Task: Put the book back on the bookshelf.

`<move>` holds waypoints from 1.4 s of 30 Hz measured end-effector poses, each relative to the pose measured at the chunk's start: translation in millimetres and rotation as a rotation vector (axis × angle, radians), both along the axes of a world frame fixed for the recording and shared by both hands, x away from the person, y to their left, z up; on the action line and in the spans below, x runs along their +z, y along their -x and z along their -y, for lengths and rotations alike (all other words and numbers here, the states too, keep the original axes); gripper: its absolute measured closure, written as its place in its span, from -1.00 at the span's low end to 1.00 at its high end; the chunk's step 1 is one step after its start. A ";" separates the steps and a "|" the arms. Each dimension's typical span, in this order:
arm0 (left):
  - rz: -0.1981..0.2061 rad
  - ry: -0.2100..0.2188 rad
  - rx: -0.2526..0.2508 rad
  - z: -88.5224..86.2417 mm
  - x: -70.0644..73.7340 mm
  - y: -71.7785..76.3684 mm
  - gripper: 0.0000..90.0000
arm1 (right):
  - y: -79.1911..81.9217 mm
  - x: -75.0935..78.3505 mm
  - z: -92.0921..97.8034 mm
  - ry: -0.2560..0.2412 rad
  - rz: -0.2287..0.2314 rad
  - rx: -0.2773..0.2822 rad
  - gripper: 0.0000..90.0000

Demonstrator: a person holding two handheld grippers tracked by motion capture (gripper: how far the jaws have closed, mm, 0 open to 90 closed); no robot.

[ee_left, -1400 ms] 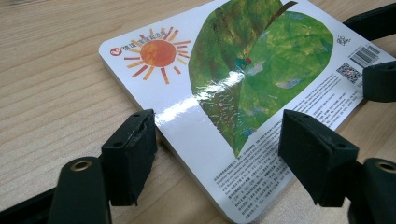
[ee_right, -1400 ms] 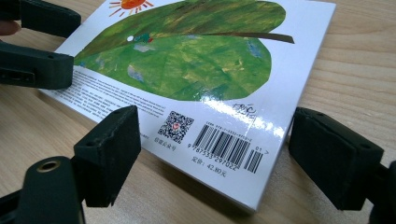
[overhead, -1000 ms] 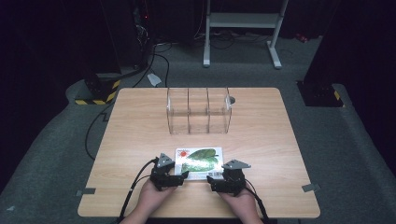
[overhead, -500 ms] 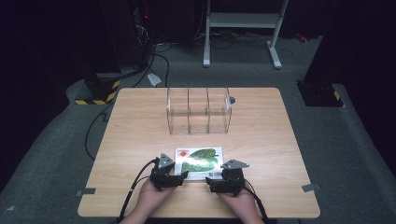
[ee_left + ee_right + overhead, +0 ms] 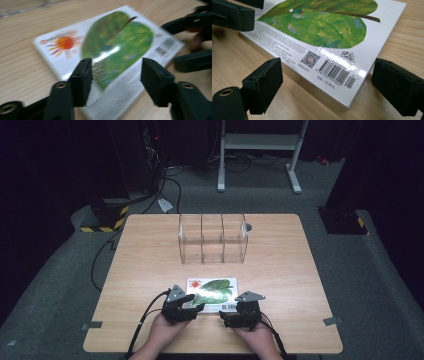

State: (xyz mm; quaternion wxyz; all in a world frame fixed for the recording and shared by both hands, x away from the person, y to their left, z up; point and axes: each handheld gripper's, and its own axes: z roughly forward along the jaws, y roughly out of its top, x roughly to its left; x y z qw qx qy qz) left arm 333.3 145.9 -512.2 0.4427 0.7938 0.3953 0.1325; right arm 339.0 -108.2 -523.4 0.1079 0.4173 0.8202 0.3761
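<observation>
**Both grippers spread at the book's near edge**

Your left gripper (image 5: pixel 116 72) has its jaws parted over the near edge of the book (image 5: pixel 212 293), gripping nothing. Your right gripper (image 5: pixel 325 82) is likewise spread wide, its jaws on either side of the barcode corner without closing on it. The book lies flat on the table (image 5: pixel 150 255), back cover up, near your edge. A clear divided box (image 5: pixel 212 238) stands well beyond it.

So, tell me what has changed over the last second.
Nothing visibly changed. The book lies flat at the table's near edge, the left hand-held gripper and right hand-held gripper sit open at its near corners, and the clear organizer stands behind.
</observation>
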 end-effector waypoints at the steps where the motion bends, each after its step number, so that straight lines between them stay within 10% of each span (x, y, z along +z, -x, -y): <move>1: 0.020 -0.020 0.000 3.9 0.5 1.5 -0.13 | 0.7 -0.1 -2.3 0.021 0.011 0.004 -0.78; 6: 0.036 -0.022 0.080 -5.5 1.7 -3.3 -0.23 | 1.8 -0.9 -5.4 0.051 0.034 0.002 -0.77; 11: -0.064 0.045 0.195 -24.5 -8.2 -16.8 -0.31 | 2.4 -0.8 -4.0 0.036 0.027 -0.006 -0.74; 17: -0.081 -0.013 0.164 -17.5 -12.6 -18.4 -0.26 | 2.1 -1.1 -3.9 0.043 0.037 0.000 -0.74; 33: -0.059 0.021 0.166 -17.7 -9.5 -14.8 -0.24 | 1.9 -1.1 -4.2 0.045 0.035 -0.007 -0.76; 42: 0.020 0.034 0.158 -16.9 0.5 -7.9 -0.24 | 1.4 -1.3 -4.6 0.048 0.036 -0.012 -0.78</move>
